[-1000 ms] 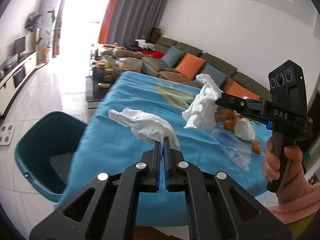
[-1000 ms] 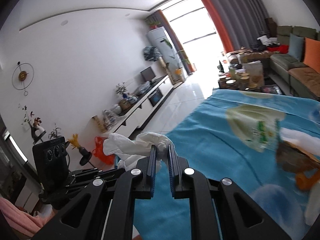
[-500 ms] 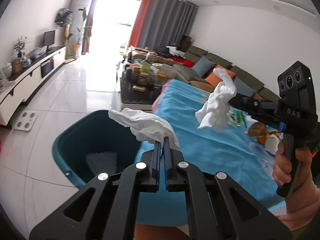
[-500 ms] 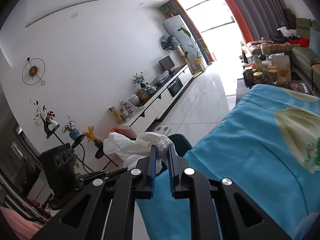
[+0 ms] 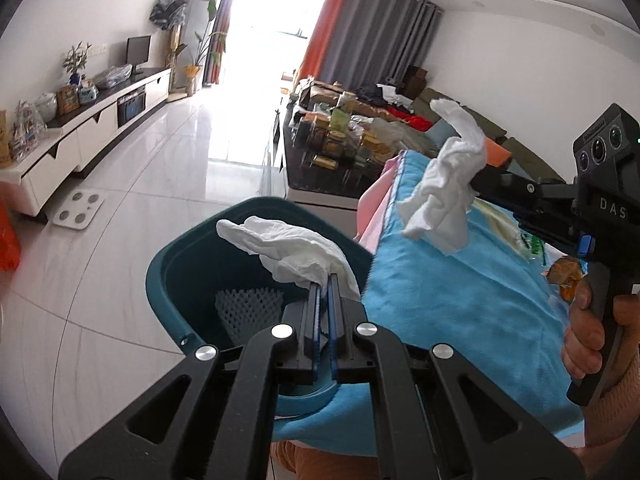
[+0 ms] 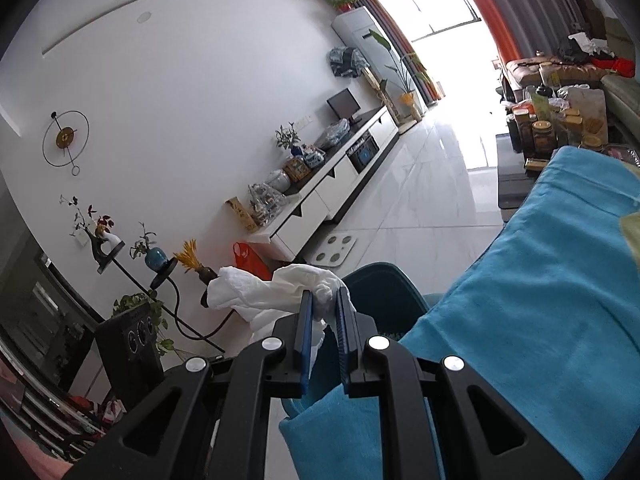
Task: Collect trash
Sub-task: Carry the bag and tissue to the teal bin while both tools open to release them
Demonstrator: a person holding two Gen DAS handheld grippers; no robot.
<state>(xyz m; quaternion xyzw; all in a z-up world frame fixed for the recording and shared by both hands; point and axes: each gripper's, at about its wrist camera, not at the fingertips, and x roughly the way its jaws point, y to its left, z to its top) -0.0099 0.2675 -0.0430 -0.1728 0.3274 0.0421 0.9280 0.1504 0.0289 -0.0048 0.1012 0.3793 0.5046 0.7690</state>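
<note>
**Both tissues carried to bin — release pending**

Swung off the table toward the floor-side bin since a second ago; bin point(image 5: 192, 276), then at lower left of the left wrist view, now at centre-bottom, directly beyond the left gripper point(image 5: 325, 280). Blue tablecloth point(image 5: 460, 300) pushed to the right half of that view.

Left gripper: tongs pressed together on a crumpled white tissue point(image 5: 288, 248), which drapes forward over the bin's open mouth. White mesh wrapper point(image 5: 248, 308) already lying inside on the bin floor.

Right gripper point(image 6: 325, 300): tongs clamped on a second white tissue point(image 6: 276, 292), with a narrow gap between the blades where the wad sits. In the left wrist view this wad point(image 5: 444, 196) hangs at upper right, over the cloth edge rather than over the bin. In the right wrist view, bin rim point(image 6: 384, 280) just beyond the tips, mostly hidden by the blades.

Remaining trash on the table at far right of the left wrist view: orange-brown wrapper point(image 5: 566, 276), partly behind the right handle.

Notes for doing the drop well (judgement):
- Release left first; already over the opening.
- Bring right further over the rim before opening; as placed, likely to land on cloth or floor.
- Open wide and shake lightly; soft tissue tends to cling to pads.
- Keep low to limit drift.
</note>
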